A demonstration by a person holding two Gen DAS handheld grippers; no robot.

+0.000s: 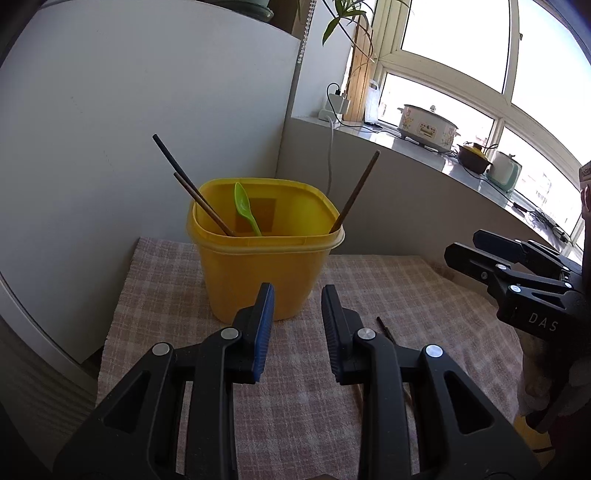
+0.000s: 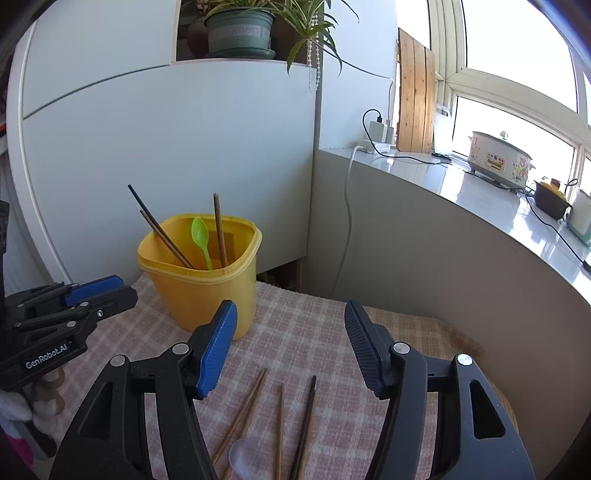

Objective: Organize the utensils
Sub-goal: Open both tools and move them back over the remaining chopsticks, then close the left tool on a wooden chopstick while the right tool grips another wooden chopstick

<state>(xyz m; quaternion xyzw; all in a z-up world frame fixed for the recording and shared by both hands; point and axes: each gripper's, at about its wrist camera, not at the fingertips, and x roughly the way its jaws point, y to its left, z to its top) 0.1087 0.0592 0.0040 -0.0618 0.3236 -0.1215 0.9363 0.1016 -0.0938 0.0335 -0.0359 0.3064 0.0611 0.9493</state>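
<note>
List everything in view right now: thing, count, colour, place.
bin: 1, yellow, on the cloth near the cabinet
chopsticks in bin: 3, dark brown, leaning inside it
green spoon: 1, standing in the bin, bowl up
loose chopsticks: 4, two light, two darker, flat on the cloth under the right gripper
clear spoon: 1, transparent, on the cloth among the loose chopsticks
cloth: 1, pink-beige check, covers the table
potted plant: 1, green, on top of the white cabinet
cooker: 1, white floral, on the windowsill
left gripper: black with blue pads, jaws apart, empty
right gripper: black with blue pads, wide open, empty
</note>
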